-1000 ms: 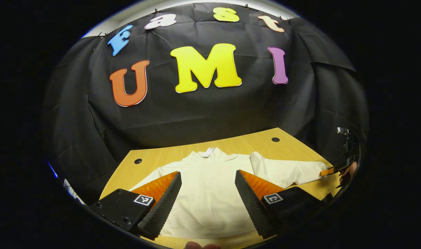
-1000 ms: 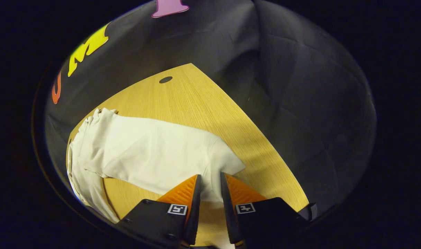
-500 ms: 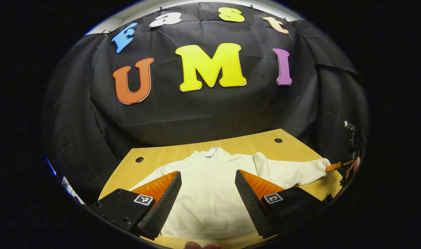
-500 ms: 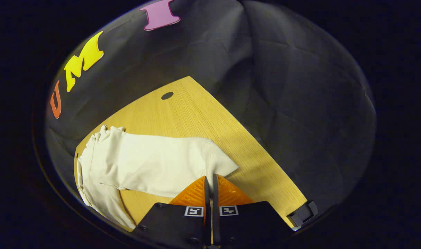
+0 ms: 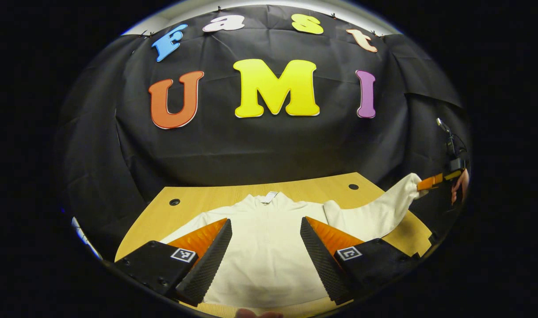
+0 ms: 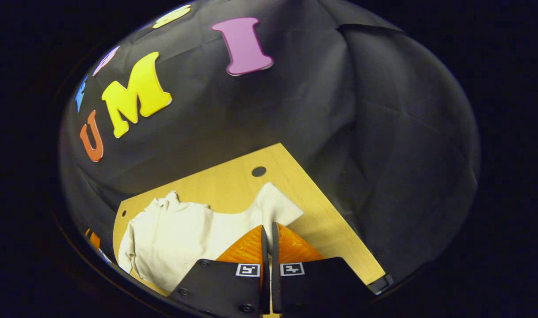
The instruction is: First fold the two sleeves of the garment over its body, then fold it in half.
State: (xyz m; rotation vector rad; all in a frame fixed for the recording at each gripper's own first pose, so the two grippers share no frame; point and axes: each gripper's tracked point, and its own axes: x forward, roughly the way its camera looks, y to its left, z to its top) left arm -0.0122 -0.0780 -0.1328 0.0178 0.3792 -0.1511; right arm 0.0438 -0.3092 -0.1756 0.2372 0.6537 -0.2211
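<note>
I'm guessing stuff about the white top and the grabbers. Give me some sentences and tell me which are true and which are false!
1. The right gripper is pinching the sleeve. True.
2. That sleeve lies flat on the table. False: its cuff end is lifted into the air.
3. The left gripper is squeezing the garment. False: it is open above the body.
4. The garment is folded in half. False: its body lies spread out.
5. The table is wooden. True.

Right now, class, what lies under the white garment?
The wooden table lies under the garment, bare around it. The right gripper holds one sleeve lifted. Anything under the body is covered.
</note>
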